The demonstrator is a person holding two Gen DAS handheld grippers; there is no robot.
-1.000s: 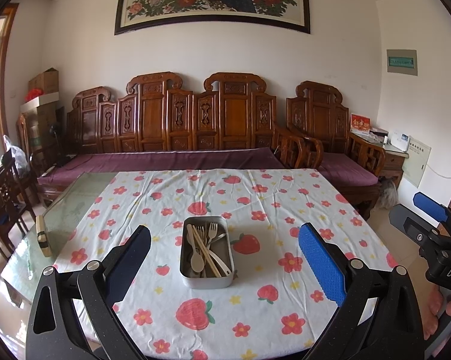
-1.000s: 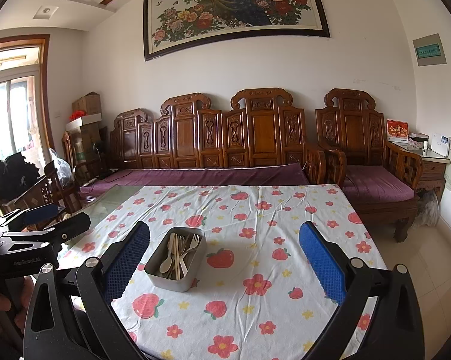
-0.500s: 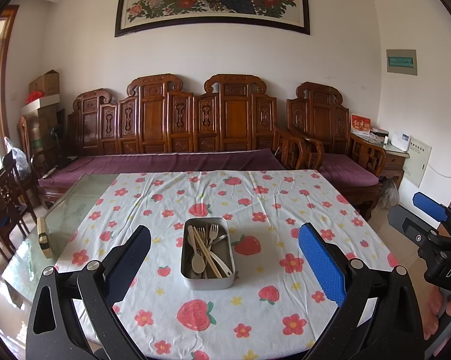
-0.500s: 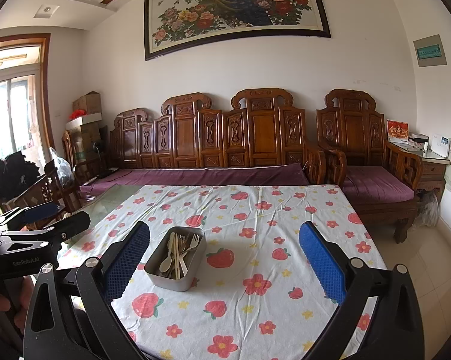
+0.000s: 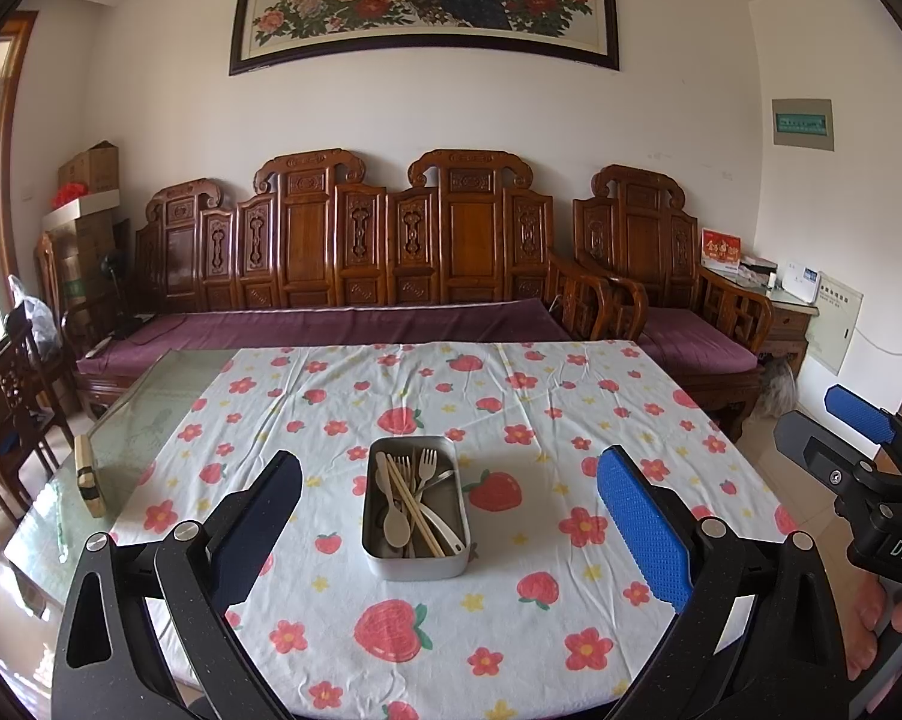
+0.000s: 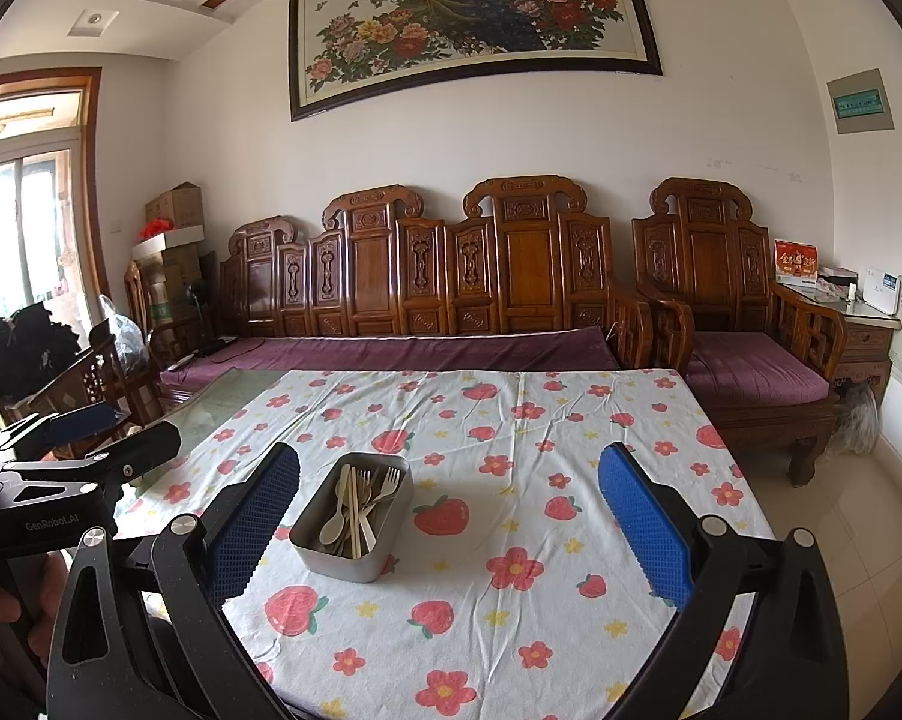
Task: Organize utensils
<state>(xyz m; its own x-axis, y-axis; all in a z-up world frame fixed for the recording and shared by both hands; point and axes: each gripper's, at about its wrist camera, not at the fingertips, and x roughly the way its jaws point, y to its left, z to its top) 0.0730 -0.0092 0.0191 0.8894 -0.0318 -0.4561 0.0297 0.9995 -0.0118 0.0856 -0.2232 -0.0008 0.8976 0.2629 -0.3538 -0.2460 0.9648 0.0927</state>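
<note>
Both grippers, left gripper (image 5: 449, 531) and right gripper (image 6: 449, 525), spread, empty, short of metal tin (image 5: 415, 507); utensils (image 5: 413, 498) likely light, stiff, slippery; pinch handles.

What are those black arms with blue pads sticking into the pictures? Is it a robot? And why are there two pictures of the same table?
It is not a robot. A person holds a grabbing tool in each hand, and each tool has a small camera that looks out along its two fingers. So one picture comes from the left gripper and the other from the right gripper. That is why the table shows twice, from slightly different sides.

In each picture you can also spot the other tool at the edge, with a bit of the person's hand.

Both tools are wide open and hold nothing. On the strawberry tablecloth sits a metal tin with pale forks, spoons and chopsticks jumbled inside. The glass at the table's left edge is bare, with a small wooden block on it.
</note>
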